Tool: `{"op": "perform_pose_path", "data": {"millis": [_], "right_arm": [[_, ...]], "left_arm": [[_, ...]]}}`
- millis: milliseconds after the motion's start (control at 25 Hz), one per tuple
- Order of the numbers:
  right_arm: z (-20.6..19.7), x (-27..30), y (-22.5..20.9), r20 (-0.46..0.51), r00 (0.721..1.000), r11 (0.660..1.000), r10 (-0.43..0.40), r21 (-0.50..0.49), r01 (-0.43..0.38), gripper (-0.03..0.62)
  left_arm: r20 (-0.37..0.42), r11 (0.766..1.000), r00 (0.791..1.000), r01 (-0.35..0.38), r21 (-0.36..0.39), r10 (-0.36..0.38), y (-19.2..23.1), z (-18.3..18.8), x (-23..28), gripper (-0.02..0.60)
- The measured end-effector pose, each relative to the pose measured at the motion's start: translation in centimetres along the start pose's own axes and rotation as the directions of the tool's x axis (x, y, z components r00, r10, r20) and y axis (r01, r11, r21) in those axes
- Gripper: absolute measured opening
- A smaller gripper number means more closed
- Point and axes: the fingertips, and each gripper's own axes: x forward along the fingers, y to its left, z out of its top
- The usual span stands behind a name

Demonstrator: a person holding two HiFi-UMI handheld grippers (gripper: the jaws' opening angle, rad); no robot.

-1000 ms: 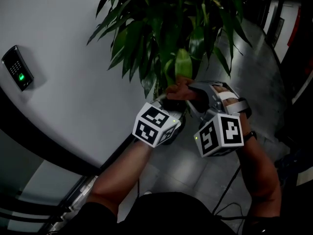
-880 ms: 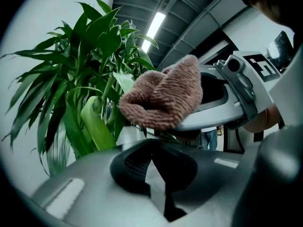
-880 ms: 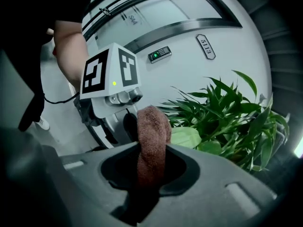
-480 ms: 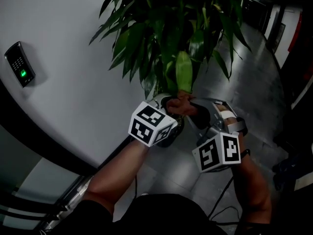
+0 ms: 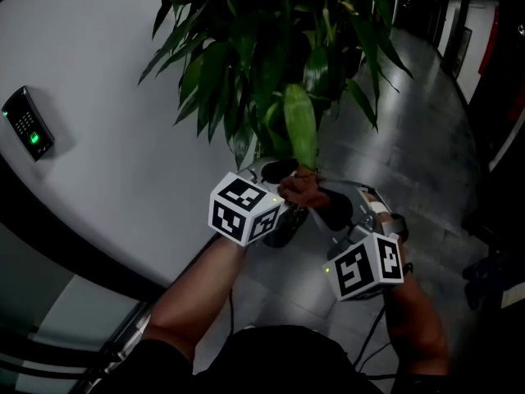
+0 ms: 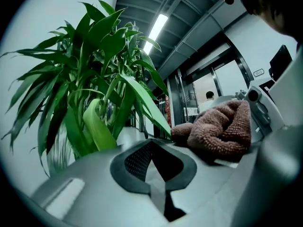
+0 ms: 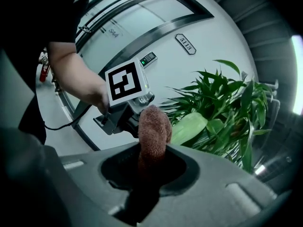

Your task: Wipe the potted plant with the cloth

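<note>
The potted plant (image 5: 271, 48) fills the top of the head view, with one broad pale green leaf (image 5: 299, 125) hanging down toward my hands. My right gripper (image 5: 318, 195) is shut on a brown cloth (image 5: 302, 189), which touches the tip of that leaf. In the right gripper view the cloth (image 7: 154, 129) sticks up from the jaws, with the leaf (image 7: 189, 126) right behind it. My left gripper (image 5: 275, 171) is shut with nothing in it, just left of the cloth. From the left gripper view the cloth (image 6: 222, 129) lies to the right and the leaf (image 6: 97, 126) to the left.
A curved white wall (image 5: 98, 97) with a keypad reader (image 5: 25, 130) stands on the left. Grey tiled floor (image 5: 418, 121) stretches right of the plant toward dark doorways. A black cable (image 5: 373, 327) hangs below my right arm.
Both grippers have slid down and toward me, the right one farther. The cloth has travelled down the pale leaf to its tip, leaving more of the leaf bare above.
</note>
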Motion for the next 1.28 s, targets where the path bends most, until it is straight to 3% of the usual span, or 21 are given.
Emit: {"op": "perform_pose_path", "data": {"millis": [360, 640, 1040, 1280], "right_arm": [[-0.5, -1.5, 0.7, -0.001, 1.000, 0.999, 0.017, 0.050, -0.017, 0.071], [-0.3, -3.5, -1.9, 0.034, 0.999, 0.997, -0.027, 0.074, 0.024, 0.071], [2.6, 1.8, -14.0, 0.004, 0.978, 0.970, -0.207, -0.129, 0.205, 0.071], [3.1, 5.1, -15.4, -0.052, 0.985, 0.960, -0.166, -0.236, 0.149, 0.071]], "left_arm": [[0.003, 0.998, 1.000, -0.015, 0.068, 0.015, 0.4, 0.8, 0.3, 0.018], [0.008, 0.998, 1.000, -0.029, 0.048, 0.029, 0.9, 0.8, 0.7, 0.017], [0.035, 0.999, 0.999, 0.016, -0.037, -0.015, 0.0, 0.3, 2.2, 0.018], [0.050, 0.999, 0.998, 0.033, 0.005, -0.033, -1.1, 1.4, 2.3, 0.017]]}}
